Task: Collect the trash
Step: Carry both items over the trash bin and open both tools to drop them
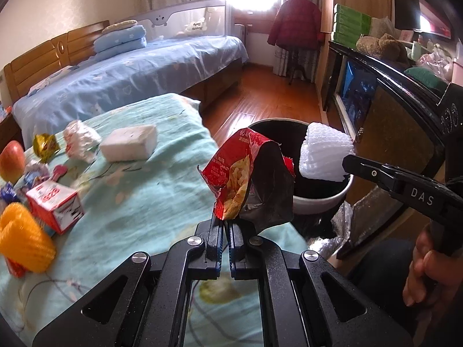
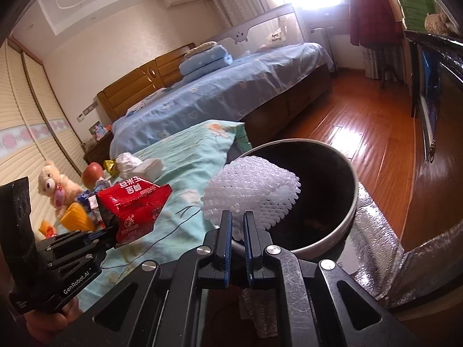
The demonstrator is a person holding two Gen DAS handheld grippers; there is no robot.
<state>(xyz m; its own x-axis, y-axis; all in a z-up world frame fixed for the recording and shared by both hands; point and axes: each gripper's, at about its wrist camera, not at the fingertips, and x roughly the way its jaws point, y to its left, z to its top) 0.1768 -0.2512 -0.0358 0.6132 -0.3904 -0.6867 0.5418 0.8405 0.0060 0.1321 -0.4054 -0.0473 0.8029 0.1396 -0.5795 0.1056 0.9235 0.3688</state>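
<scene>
Trash bin point(image 1: 321, 202) sits on the floor at the end of the surface with the teal floral cover point(image 1: 162, 190), white rim, dark inside. Your left gripper point(image 1: 225, 225) has its fingers clamped on the bottom edge of a torn red snack bag point(image 1: 234, 179), bag held up just beside the bin's near rim. Your right gripper point(image 2: 237, 222) has its fingers pinched on a white foam net point(image 2: 251, 185), net hanging over the bin opening, not touching the rim as far as I can tell. Left behind on the cover: white foam block point(image 1: 128, 143), crumpled white wrapper point(image 1: 79, 140), gold foil wrapper point(image 1: 44, 146), red and white small box point(image 1: 55, 205), orange foam net point(image 1: 24, 240), apple point(image 1: 11, 160). Wrappers near the box are blurred, can't tell what they are
</scene>
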